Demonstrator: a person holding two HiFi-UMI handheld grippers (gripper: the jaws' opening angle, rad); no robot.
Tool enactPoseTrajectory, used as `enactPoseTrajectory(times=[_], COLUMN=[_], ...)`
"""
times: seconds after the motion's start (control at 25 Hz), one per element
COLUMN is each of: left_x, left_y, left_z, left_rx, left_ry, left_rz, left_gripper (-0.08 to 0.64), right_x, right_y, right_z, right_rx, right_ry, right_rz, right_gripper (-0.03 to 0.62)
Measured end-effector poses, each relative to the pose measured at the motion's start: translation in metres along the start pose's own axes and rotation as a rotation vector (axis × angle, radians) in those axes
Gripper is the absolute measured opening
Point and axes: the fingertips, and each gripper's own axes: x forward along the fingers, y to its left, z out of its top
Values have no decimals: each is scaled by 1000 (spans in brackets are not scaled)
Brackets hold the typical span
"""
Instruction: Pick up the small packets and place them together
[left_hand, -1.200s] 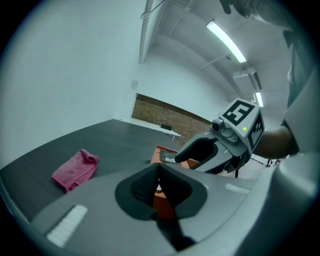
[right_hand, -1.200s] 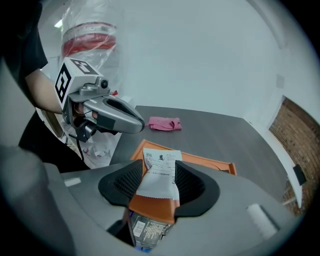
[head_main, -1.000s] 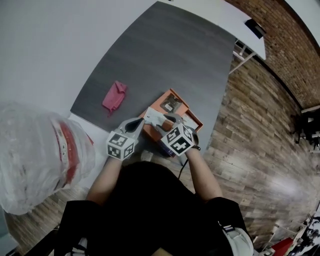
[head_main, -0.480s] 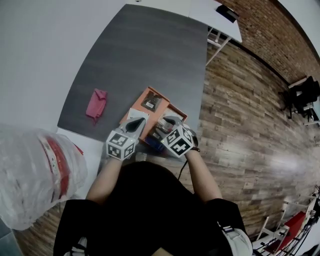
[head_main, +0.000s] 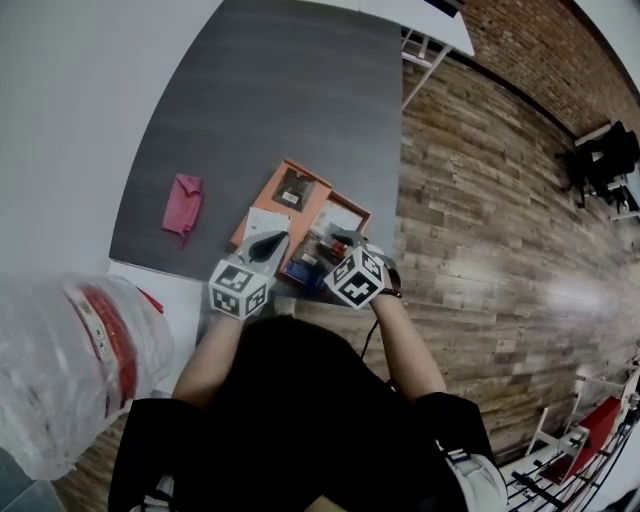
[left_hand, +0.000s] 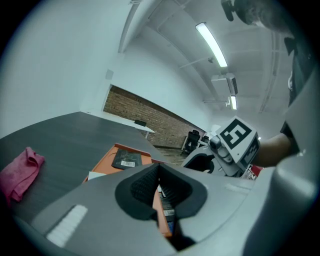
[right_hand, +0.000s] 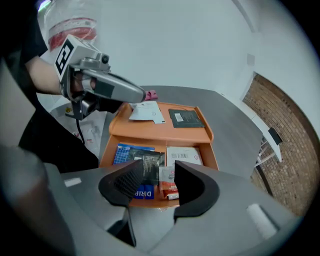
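Right gripper view shows my right gripper (right_hand: 157, 182) with jaws apart and empty, over the near compartment of the orange plastic tray (right_hand: 160, 136). Below it a blue foil packet (right_hand: 126, 150), a black packet (right_hand: 150, 164), a white labelled packet (right_hand: 184, 155) and a small red-and-white sachet (right_hand: 169, 184) lie bunched together. At 12 o'clock, the far compartment holds a flat black packet (right_hand: 186, 118) and a white paper packet (right_hand: 147, 112). My left gripper (left_hand: 159, 175) has its pads pressed together on nothing. In the head view, a pink cloth (head_main: 183, 200) lies on the dark grey table (head_main: 280, 100) at the tray's 9 o'clock.
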Motion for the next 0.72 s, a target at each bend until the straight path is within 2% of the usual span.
enactPoseTrajectory(times=[0.2,0.4,0.72], left_x=[-2,-3,-1], left_y=[-4,-11,-13], left_z=[1,7,7], left_rx=[-9,47,1], left_ry=[-1,-3,-13], left_rz=[-11,-39,-81], left_gripper=[0,0,0], right_x=[17,29,46], right_y=[-14,-24,-37], right_z=[-27,-36,-50], right_rx=[-52,-80,-113], right_ry=[124,180,281], right_rz=[-33,-44,-2], right_gripper=[225,230,273])
